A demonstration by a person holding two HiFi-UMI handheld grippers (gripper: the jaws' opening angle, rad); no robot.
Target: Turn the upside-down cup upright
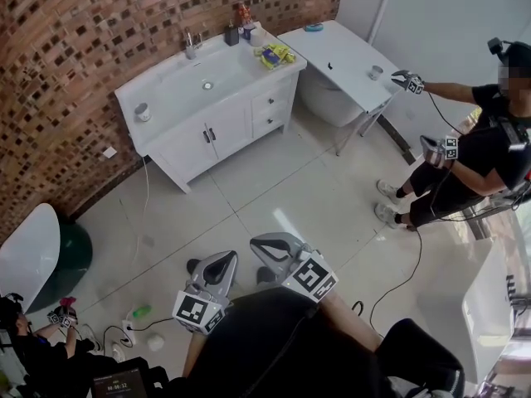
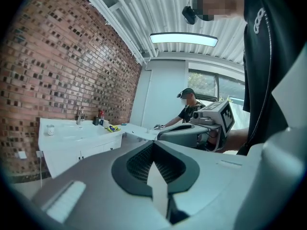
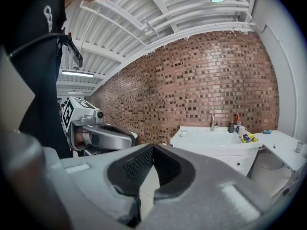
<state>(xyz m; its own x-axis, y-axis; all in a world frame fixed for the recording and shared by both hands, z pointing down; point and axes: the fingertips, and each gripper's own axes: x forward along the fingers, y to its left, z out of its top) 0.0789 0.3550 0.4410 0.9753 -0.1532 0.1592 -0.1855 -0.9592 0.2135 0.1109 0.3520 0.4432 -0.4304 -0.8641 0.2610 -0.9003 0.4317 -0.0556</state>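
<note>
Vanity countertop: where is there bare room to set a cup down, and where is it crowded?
Bare: the flat stretch of the vanity countertop between the small cup at its left end and the basin, and the strip along the front edge. Crowded: the back edge and right end, with the faucet, bottles and a yellow packet.

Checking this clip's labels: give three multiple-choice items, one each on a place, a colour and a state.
1. Where on the vanity top does the cup stand, in the head view? A middle; B left end; C right end.
2. Vanity colour? A black; B green; C white.
3. Right gripper jaws? A shut, empty; B wide open; C clamping a cup.
Answers: 1 B, it stands near the left corner; 2 C, top and doors are white; 3 A, pads meet with nothing between.
</note>
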